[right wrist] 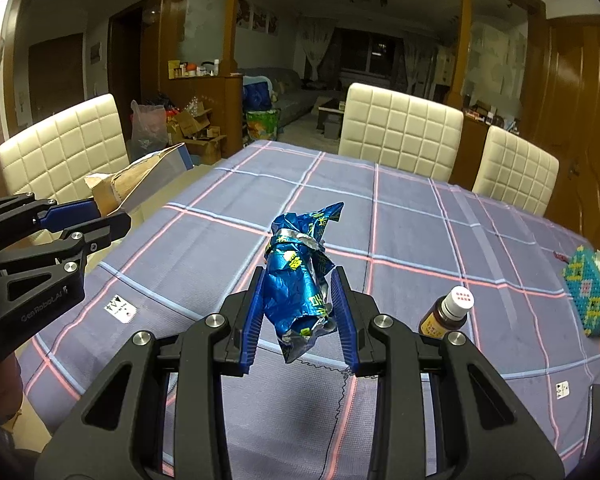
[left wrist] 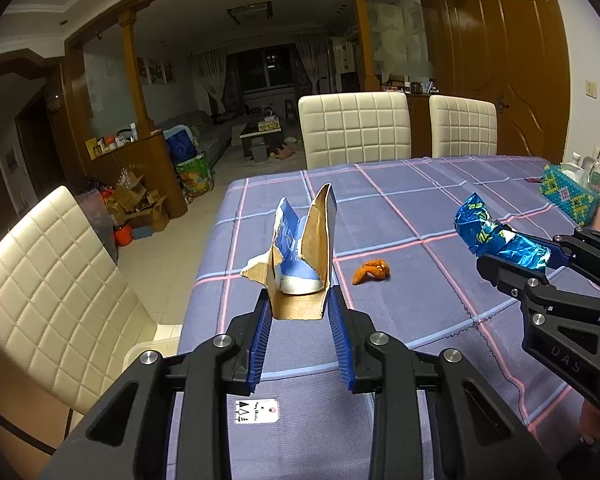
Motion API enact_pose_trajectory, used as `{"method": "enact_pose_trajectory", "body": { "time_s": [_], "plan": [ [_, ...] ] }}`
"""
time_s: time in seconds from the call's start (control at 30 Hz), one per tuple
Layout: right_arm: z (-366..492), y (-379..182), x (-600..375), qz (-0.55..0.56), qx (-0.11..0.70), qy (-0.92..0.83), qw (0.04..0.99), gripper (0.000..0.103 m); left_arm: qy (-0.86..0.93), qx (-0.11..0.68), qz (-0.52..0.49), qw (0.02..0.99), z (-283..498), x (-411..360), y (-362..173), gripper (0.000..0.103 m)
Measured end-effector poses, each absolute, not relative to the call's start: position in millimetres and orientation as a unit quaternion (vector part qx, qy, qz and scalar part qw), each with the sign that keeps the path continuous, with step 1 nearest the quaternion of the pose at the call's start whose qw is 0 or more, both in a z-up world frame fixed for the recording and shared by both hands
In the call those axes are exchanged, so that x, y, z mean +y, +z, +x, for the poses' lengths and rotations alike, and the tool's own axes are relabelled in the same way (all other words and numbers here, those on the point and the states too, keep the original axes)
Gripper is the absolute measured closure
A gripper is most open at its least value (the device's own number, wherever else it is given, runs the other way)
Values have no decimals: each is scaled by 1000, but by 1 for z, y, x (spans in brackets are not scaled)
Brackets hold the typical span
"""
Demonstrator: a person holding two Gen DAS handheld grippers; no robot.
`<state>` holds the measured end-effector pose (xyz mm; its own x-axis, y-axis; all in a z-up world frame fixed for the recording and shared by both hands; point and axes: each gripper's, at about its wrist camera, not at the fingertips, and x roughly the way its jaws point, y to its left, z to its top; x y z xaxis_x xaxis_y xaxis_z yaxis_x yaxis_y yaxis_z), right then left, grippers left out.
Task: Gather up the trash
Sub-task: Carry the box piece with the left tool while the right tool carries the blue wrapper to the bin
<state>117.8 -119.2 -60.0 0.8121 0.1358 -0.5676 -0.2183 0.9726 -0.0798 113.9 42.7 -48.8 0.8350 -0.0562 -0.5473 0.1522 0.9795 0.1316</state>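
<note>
**Both grippers loaded, trash carried above the table**

Left gripper (left wrist: 300,312), filling the lower centre of its own view, was clenched on a torn cardboard box (left wrist: 300,256), blue outside and brown inside, which stood up from the blue pads (left wrist: 260,336) clear of the tablecloth. Right gripper (right wrist: 300,312), likewise at lower centre of its view, was clamped on a crumpled blue foil wrapper (right wrist: 300,280); the wrapper hung between the pads and off the cloth.

Step, as judged: both pieces picked up and in transit; deposit not yet done. No bin showed in either view, so the next move calls for finding the receptacle, carrying both loads there without loosening either grip, then opening one pair of jaws at a time over it.

Table (left wrist: 420,208), under a purple checked cloth, took up the middle of both frames, with white quilted chairs (left wrist: 356,128) at its far edge and left side.

View differences:
- Left wrist view alone showed an orange-brown scrap (left wrist: 371,272) lying on the cloth just right of centre, probably trash still to collect. The right wrist view did not show it.
- Right wrist view alone showed a small brown bottle (right wrist: 448,312) with a white cap, standing at lower right beside the gripper.
- Both showed a beaded box (right wrist: 592,296) at the right edge.
- Each view caught the other gripper side-on at its edge, load in its jaws.
</note>
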Motion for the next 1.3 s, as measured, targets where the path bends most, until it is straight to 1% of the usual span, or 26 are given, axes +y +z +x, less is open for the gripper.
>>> {"method": "enact_pose_trajectory", "body": {
  "time_s": [0.3, 0.77, 1.3],
  "plan": [
    [110, -52, -112, -85, 275, 97, 953, 69, -49, 274, 90, 956, 106, 44, -46, 74],
    [111, -53, -98, -100, 274, 110, 950, 69, -41, 277, 87, 956, 104, 53, -49, 74],
    [142, -62, -33, -130, 297, 161, 932, 69, 0, 295, 56, 954, 110, 111, -69, 74]
  ]
}}
